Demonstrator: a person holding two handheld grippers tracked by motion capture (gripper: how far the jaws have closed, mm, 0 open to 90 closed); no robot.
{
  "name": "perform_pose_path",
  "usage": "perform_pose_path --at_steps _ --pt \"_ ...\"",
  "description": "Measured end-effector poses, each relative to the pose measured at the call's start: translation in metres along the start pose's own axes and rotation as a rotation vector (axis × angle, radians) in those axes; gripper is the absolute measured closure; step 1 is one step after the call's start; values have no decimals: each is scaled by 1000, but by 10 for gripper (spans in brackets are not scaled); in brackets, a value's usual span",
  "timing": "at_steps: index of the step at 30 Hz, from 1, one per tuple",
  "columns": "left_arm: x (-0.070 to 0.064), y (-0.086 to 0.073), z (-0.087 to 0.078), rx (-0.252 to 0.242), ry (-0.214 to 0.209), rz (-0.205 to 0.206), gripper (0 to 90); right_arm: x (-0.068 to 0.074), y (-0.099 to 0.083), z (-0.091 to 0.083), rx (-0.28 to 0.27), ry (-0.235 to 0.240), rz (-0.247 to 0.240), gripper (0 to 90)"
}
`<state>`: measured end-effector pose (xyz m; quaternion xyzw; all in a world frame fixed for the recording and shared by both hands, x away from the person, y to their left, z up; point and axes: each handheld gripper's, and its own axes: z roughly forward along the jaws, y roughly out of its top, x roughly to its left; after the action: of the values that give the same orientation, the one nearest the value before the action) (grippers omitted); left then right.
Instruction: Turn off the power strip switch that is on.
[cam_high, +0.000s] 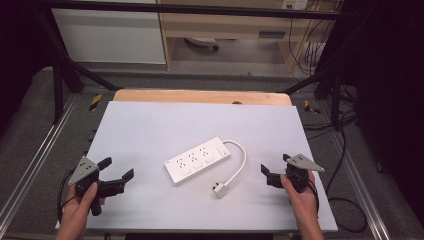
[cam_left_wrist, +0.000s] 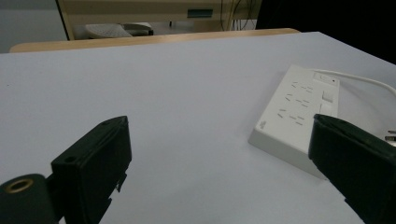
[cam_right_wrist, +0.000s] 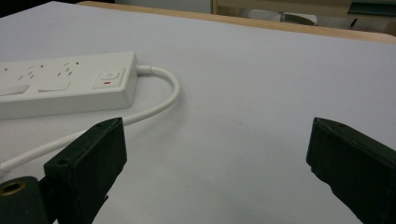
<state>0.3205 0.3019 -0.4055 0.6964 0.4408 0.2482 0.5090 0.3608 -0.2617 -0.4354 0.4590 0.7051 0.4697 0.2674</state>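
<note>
A white power strip (cam_high: 197, 160) lies slantwise near the middle of the pale table top (cam_high: 150, 125). Its white cable (cam_high: 241, 157) loops to the right and ends in a plug (cam_high: 220, 188) lying on the table. My left gripper (cam_high: 116, 168) is held at the near left, open, with nothing between its jaws. My right gripper (cam_high: 276, 163) is held at the near right, open and empty too. The left gripper view has the strip (cam_left_wrist: 299, 112) ahead on the right, past the open left gripper (cam_left_wrist: 219, 163). The right gripper view has the strip (cam_right_wrist: 65, 88) and cable (cam_right_wrist: 163, 100) on the left, beyond the open right gripper (cam_right_wrist: 215, 158).
A wooden edge (cam_high: 200, 96) runs along the table's far side. Metal frame rails (cam_high: 30, 165) flank the table, and loose black cables (cam_high: 345, 205) lie on the floor at the right. A wooden shelf unit (cam_high: 225, 25) stands beyond.
</note>
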Motion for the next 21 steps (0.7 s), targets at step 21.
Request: perform_pose_path --at_steps 21 --pt "-3 -2 5 33 -31 24 59 18 26 -9 -46 26 -17 42"
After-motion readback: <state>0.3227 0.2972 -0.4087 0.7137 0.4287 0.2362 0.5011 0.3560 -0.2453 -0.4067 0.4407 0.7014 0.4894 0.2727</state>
